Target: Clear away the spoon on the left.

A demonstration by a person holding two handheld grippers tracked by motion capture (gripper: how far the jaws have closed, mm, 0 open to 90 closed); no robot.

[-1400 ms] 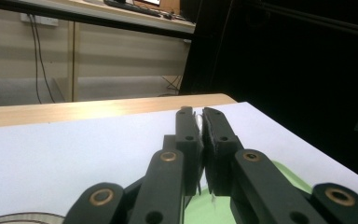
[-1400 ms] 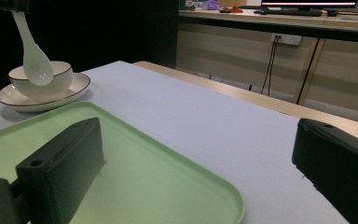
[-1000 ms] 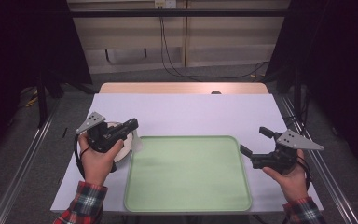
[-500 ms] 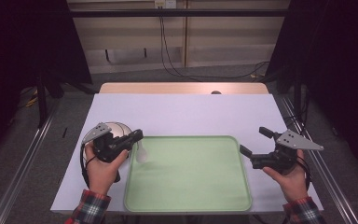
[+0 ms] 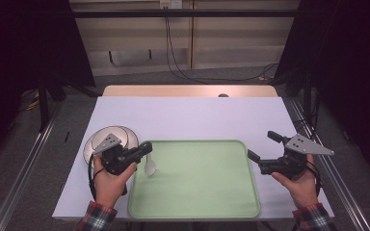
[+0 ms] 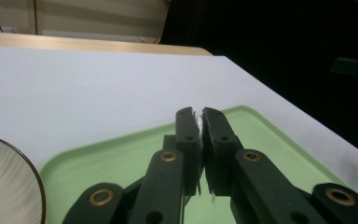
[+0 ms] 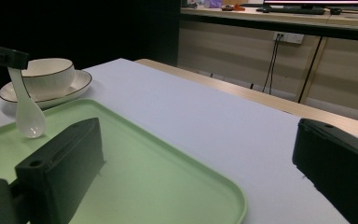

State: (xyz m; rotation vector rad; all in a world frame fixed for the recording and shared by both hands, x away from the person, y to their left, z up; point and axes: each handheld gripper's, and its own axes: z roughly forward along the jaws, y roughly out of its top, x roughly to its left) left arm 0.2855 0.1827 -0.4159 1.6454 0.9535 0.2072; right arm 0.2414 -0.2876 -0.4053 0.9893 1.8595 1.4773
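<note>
My left gripper (image 5: 147,147) is shut on the handle of a white spoon (image 5: 150,167). The spoon hangs bowl-down just above the left edge of the green tray (image 5: 197,183). In the left gripper view the jaws (image 6: 199,119) are pressed together, with a white sliver of the spoon (image 6: 199,122) between them above the tray (image 6: 261,135). In the right gripper view the spoon (image 7: 28,115) dangles over the tray (image 7: 144,182). My right gripper (image 5: 262,146) stands open beside the tray's right edge, its jaws (image 7: 196,163) wide apart with nothing between them.
A white bowl (image 7: 46,77) sits on a white plate (image 7: 77,86) left of the tray, and the left hand partly hides the plate (image 5: 125,135). The white table top (image 5: 188,120) reaches to a wooden strip at the back. Dark surroundings lie beyond the table edges.
My left gripper has moved down and to the right with the spoon, from over the plate to the tray's left edge. The right gripper has stayed in place.
</note>
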